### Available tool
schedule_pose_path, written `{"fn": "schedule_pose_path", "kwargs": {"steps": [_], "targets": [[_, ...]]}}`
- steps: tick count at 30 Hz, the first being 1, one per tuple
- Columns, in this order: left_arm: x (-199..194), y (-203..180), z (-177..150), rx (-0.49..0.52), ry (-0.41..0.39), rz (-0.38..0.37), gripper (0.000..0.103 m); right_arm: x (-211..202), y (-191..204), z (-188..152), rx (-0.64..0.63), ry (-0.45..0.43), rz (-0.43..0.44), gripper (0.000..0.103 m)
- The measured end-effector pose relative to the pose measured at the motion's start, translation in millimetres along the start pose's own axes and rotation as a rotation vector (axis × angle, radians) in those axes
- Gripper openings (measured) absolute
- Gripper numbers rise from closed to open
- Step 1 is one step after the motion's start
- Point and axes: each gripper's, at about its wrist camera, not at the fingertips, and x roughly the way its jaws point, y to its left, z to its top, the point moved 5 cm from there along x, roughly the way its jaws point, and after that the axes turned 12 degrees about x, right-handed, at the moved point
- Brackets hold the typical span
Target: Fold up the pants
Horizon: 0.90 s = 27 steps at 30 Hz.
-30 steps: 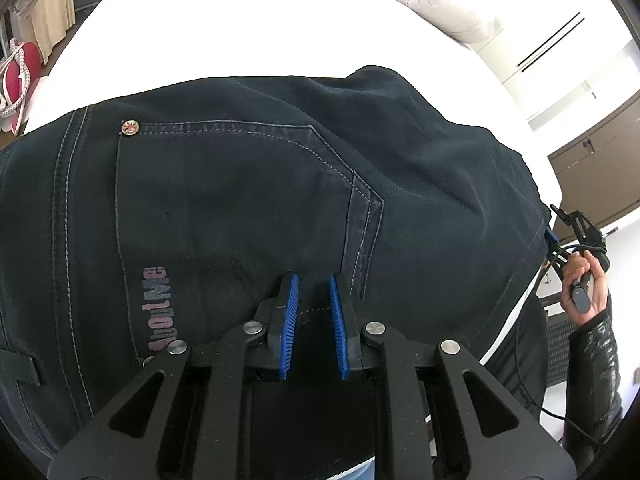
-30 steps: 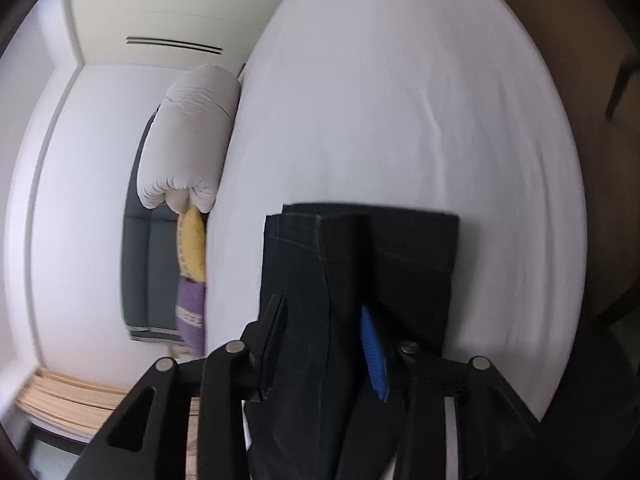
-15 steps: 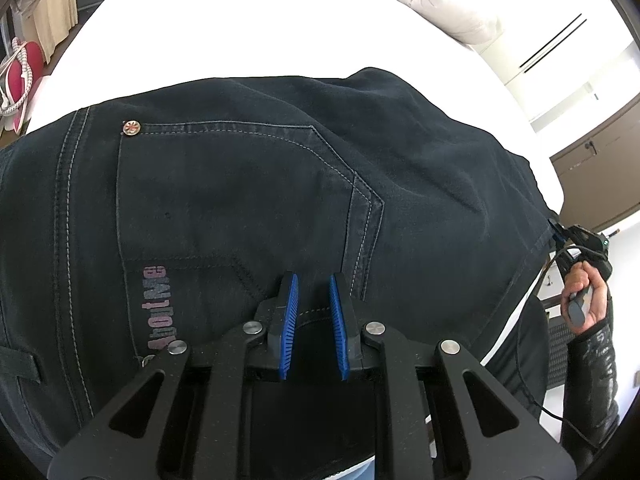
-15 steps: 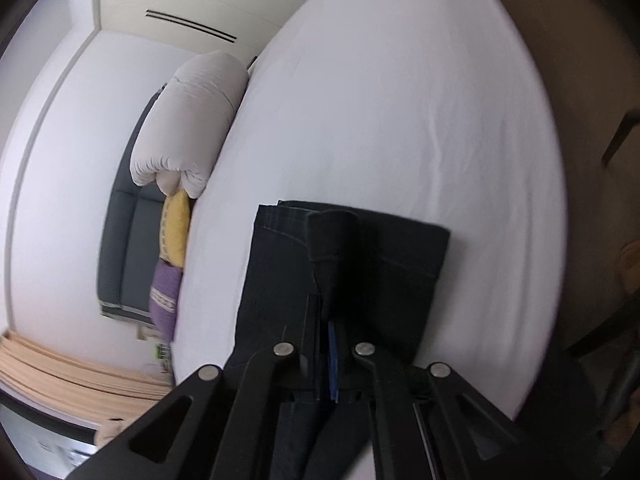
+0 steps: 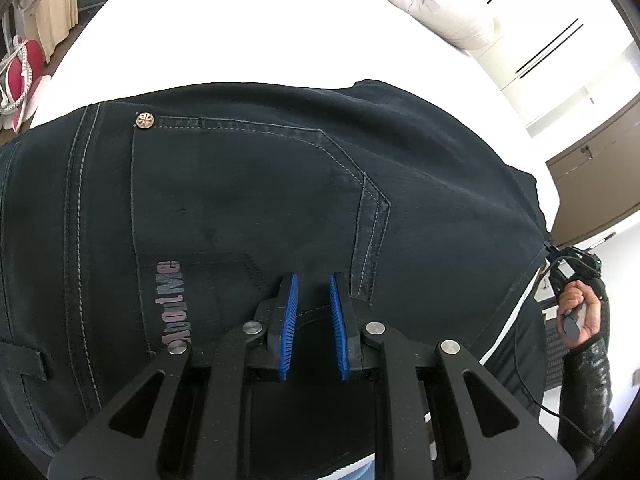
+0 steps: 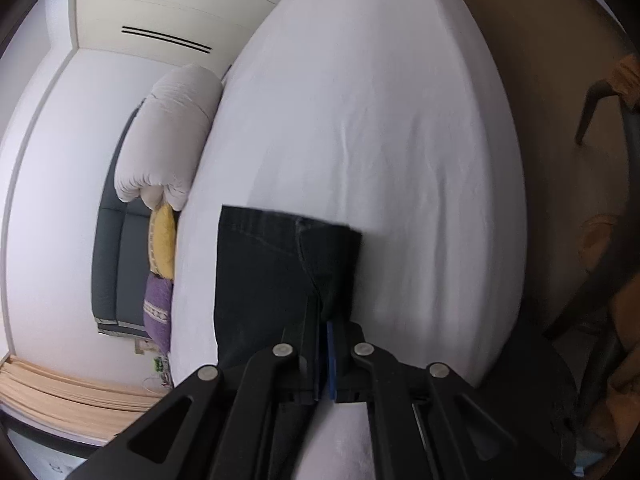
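Observation:
Dark denim pants point(image 5: 248, 208) lie on a white bed point(image 5: 224, 32), back pocket and a pink printed word facing up. My left gripper point(image 5: 314, 280) hovers close over the seat of the pants with its blue pads slightly apart and nothing between them. In the right wrist view my right gripper point(image 6: 324, 320) is shut on the pants' leg ends point(image 6: 280, 264), which lie folded on the bed point(image 6: 380, 120). The right hand and its gripper also show in the left wrist view point(image 5: 576, 280) at the pants' far right edge.
A rolled white duvet point(image 6: 172, 140) and yellow and purple cushions point(image 6: 162, 240) lie at the bed's head by a grey headboard. Brown cabinets point(image 5: 592, 184) stand beyond the bed. A chair point(image 6: 608, 92) stands on the right.
My right gripper closed on the leg ends, which were between open jaws a second ago. The left gripper has stayed in place over the seat.

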Motion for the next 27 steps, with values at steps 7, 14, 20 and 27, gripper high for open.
{"fn": "schedule_pose_path", "kwargs": {"steps": [7, 14, 20, 27], "targets": [[-10, 12, -7, -0.022, -0.027, 0.009, 0.016, 1, -5, 10, 0.005, 0.012, 0.015, 0.009], [-36, 16, -8, -0.039, -0.091, 0.024, 0.016, -40, 55, -30, -0.239, 0.077, 0.003, 0.045], [-35, -18, -8, 0.075, -0.099, -0.039, 0.016, -8, 107, -187, -0.409, 0.584, 0.168, 0.044], [-28, -10, -41, 0.082, -0.022, -0.041, 0.016, 57, 43, -274, -0.425, 0.798, -0.088, 0.0]]}}
